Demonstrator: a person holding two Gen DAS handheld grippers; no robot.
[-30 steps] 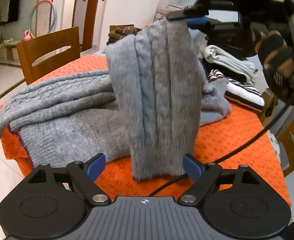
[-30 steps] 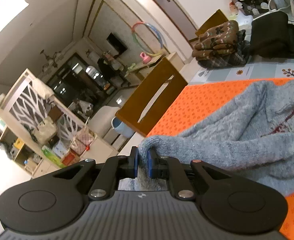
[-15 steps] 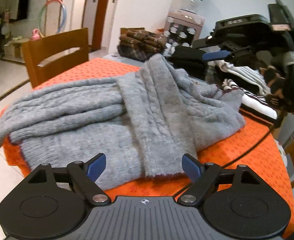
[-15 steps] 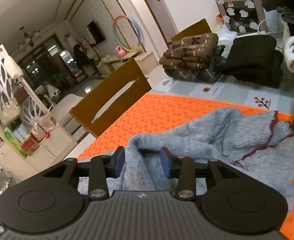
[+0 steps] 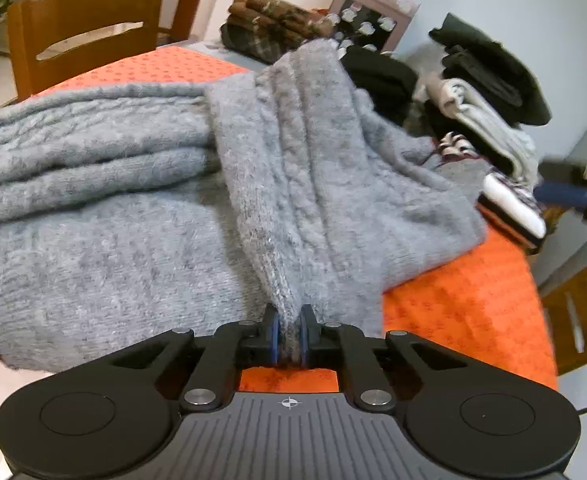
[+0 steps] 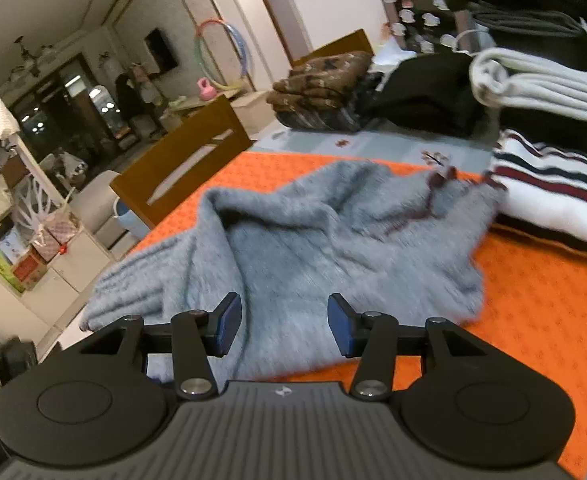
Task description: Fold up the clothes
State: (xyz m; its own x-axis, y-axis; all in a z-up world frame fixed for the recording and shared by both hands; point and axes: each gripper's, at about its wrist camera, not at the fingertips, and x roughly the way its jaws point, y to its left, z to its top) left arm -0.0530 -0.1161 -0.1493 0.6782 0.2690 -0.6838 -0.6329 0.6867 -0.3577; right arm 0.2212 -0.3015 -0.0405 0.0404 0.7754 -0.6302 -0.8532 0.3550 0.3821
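The sweater (image 5: 141,216) lies on the tabletop (image 5: 457,300); folded clothes (image 5: 489,120) stacked far right, chair (image 5: 81,36) far left

Left gripper (image 5: 289,334): tilted down and forward, jaws just closed, blue pads (image 5: 273,334) pinching a ridge of grey knit sweater (image 5: 301,184) at its near edge, the fabric bunched between them. Right gripper (image 6: 284,322): also angled downward, jaws just opened, blue pads (image 6: 229,320) standing well apart above the sweater with nothing pressed between them. In the left wrist view the right gripper shows only as a blurred dark shape with a blue finger at the far right edge.
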